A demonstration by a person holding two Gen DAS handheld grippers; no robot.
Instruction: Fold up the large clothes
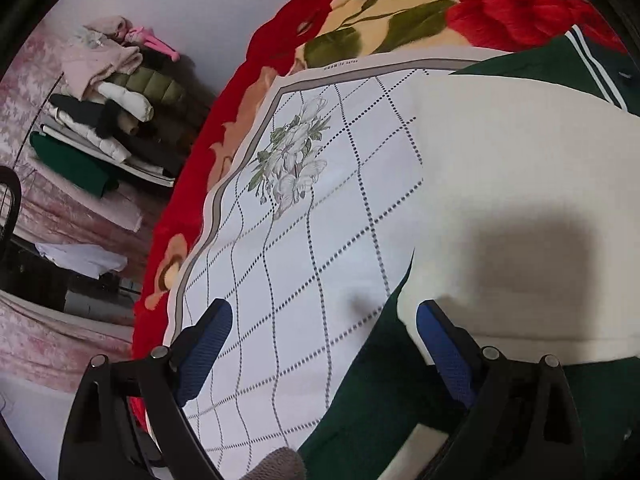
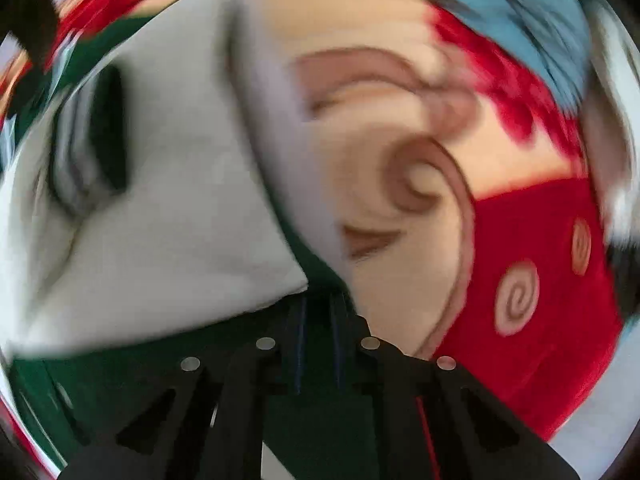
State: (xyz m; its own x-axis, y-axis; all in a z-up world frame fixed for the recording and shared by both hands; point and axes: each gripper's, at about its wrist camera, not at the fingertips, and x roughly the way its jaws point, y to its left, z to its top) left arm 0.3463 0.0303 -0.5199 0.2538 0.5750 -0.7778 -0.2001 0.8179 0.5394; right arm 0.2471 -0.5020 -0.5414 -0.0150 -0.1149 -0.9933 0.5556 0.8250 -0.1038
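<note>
Left wrist view: we see the left gripper [image 1: 324, 344] with its blue-padded fingers [image 1: 208, 336] spread wide and nothing between them, hanging over the bed sheet [image 1: 304, 208]. The green and cream garment [image 1: 500, 184] lies on the bed just right of and ahead of these fingers; its dark green edge [image 1: 376, 380] runs up between them, the right finger over the cream panel. Right wrist view, heavily blurred: the right gripper [image 2: 320, 312] points down with fingers drawn nearly together, seemingly pinching dark green cloth [image 2: 192, 344], though blur hides the contact. We judge the left hand nearer the free edge to be lifted next.
</note>
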